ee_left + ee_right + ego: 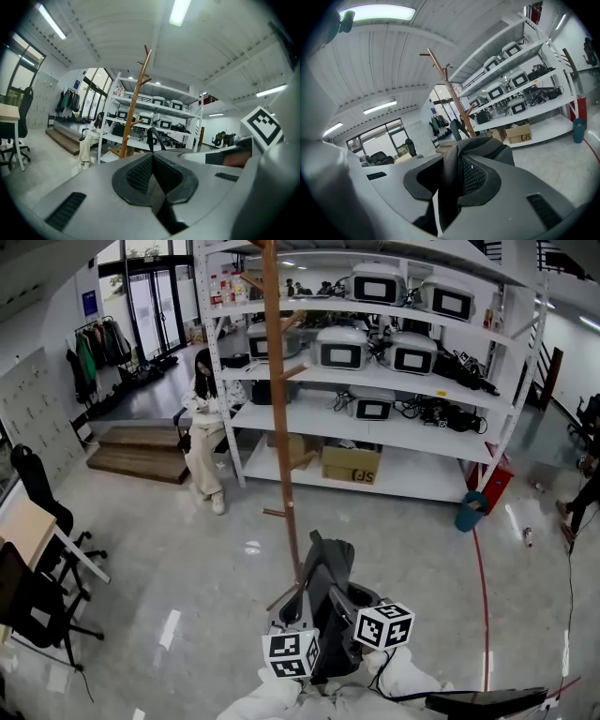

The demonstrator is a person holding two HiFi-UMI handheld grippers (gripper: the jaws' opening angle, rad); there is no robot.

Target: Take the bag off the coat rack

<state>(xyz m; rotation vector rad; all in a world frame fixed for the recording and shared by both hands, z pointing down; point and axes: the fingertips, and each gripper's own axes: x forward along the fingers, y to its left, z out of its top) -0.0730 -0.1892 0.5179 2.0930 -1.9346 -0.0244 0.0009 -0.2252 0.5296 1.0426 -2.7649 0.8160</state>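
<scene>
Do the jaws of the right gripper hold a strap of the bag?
Yes, the jaws of the right gripper are closed on the dark mesh strap of the bag.

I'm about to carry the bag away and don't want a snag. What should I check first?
1. Right gripper jaws closed on the strap of the bag: ok.
2. Left gripper jaws closed on the strap: ok.
3. Bag off the coat rack: ok.
4. Coat rack upright: ok.
5. Seated person away from the bag: ok.
6. Spot to set the bag down: cannot tell.
</scene>
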